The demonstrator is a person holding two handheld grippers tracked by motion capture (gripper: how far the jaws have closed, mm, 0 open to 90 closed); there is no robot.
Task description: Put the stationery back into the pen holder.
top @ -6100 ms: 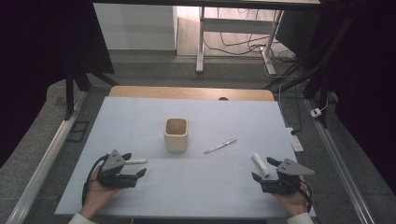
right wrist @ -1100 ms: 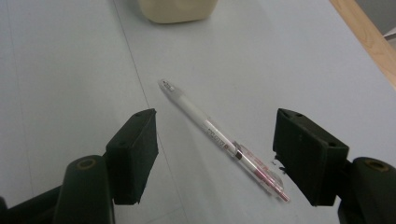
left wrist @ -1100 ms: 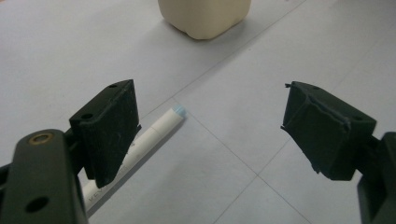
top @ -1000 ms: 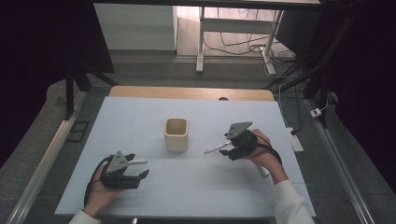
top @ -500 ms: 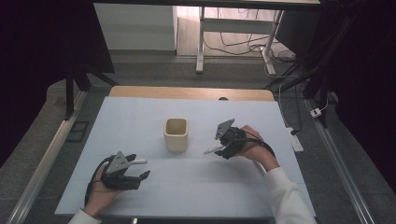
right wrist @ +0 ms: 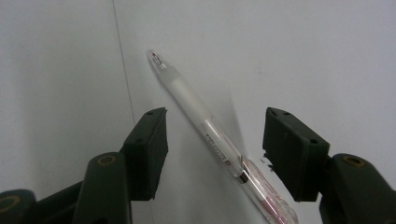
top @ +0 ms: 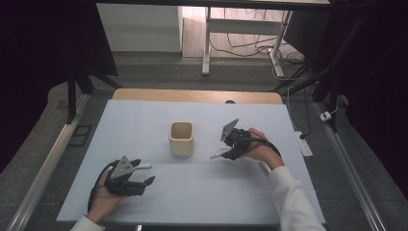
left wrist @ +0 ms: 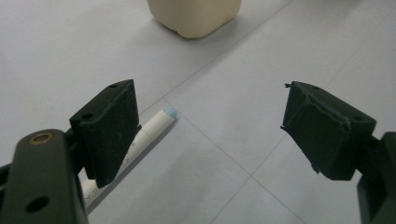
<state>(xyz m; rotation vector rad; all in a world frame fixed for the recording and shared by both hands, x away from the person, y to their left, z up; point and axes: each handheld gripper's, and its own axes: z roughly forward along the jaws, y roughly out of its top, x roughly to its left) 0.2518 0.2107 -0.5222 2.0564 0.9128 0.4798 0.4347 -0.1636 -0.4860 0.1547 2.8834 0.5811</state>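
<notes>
A clear pen (right wrist: 205, 126) lies flat on the pale table, its tip pointing away; my right gripper (right wrist: 212, 149) is open and straddles it, jaws on either side without touching. From above, that right gripper (top: 230, 147) sits just right of a cream square cup (top: 182, 138), with the pen (top: 217, 155) poking out to its left. My left gripper (top: 140, 180) rests open near the front left. A white marker (left wrist: 135, 147) lies beside its left jaw, partly hidden behind it, and shows as a white tube (top: 142, 167) in the high view. The cup (left wrist: 194, 16) stands farther ahead.
The pale blue table mat (top: 144, 120) has a wooden strip (top: 192, 96) along its far edge. Metal rails run down both sides. Cables and a desk frame lie on the floor beyond the table.
My right gripper has moved from the front right up to the pen beside the cup and tilted down over it. The left gripper has stayed put.
</notes>
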